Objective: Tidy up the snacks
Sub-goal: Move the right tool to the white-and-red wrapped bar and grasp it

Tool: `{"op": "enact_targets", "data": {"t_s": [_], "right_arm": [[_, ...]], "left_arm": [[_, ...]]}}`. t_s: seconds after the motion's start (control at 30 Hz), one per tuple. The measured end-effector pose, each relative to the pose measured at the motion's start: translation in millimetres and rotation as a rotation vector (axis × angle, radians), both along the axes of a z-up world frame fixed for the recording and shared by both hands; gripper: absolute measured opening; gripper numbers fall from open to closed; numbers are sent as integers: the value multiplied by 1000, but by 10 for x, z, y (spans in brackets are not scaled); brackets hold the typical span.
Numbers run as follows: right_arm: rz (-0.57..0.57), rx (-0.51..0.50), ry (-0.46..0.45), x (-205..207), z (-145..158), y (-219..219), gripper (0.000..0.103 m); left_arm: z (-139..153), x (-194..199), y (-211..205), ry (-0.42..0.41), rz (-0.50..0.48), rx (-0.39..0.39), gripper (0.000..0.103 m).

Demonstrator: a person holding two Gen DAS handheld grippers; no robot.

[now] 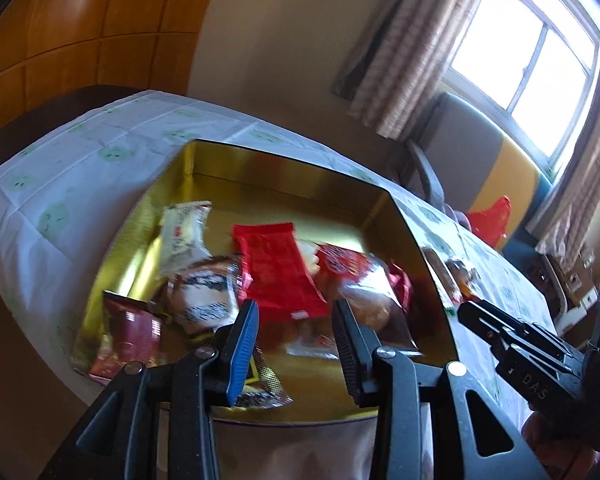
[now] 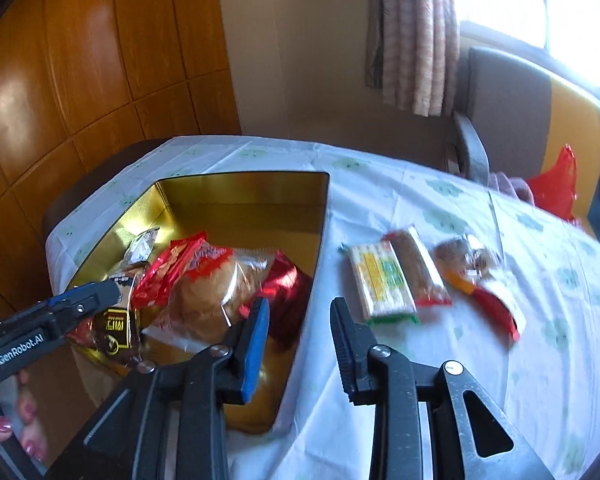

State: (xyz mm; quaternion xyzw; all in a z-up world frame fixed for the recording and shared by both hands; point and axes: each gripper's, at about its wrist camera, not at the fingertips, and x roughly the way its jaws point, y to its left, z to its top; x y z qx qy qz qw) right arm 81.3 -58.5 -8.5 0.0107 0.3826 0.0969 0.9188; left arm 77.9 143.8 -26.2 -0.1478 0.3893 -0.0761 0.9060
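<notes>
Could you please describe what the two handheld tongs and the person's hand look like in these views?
Both the left tongs and the right tongs are black, with angular cut-out arms and silver rivets. Each pairs one finger faced with a ribbed blue pad with one ribbed black finger. White lettering marks their bodies. The hand wears glossy pink nail polish.

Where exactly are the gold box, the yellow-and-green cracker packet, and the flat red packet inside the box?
gold box [image 2: 244, 200], right wrist view, on its inner far wall.
yellow-and-green cracker packet [image 2: 382, 282], right wrist view, middle of its printed face.
flat red packet [image 1: 278, 268], left wrist view, centre of the wrapper.
</notes>
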Motion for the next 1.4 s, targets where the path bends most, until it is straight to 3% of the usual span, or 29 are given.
{"op": "enact_targets", "data": {"t_s": [0.33,0.67,0.8,0.97,1.2,1.4], "right_arm": [[-72,25,37,-208,-148,-297,42],[-157,21,64,-369,-295,-652,63],[-190,21,78,-428,-361,-812,64],[-235,22,104,-462,-441,-1020,75],[-274,9,119,-480,-535,-1334,80],[-259,-56,116,-258,-568,-1628,80]], "left_arm": [[-39,-104,-300,11,-81,53,40],[5,-276,-653,-11,-182,93,40],[27,-357,-815,-18,-229,102,40],[24,-461,-1039,-18,-289,109,40],[8,-575,-1357,-8,-374,111,40],[9,-599,-1563,16,-413,116,40]]}}
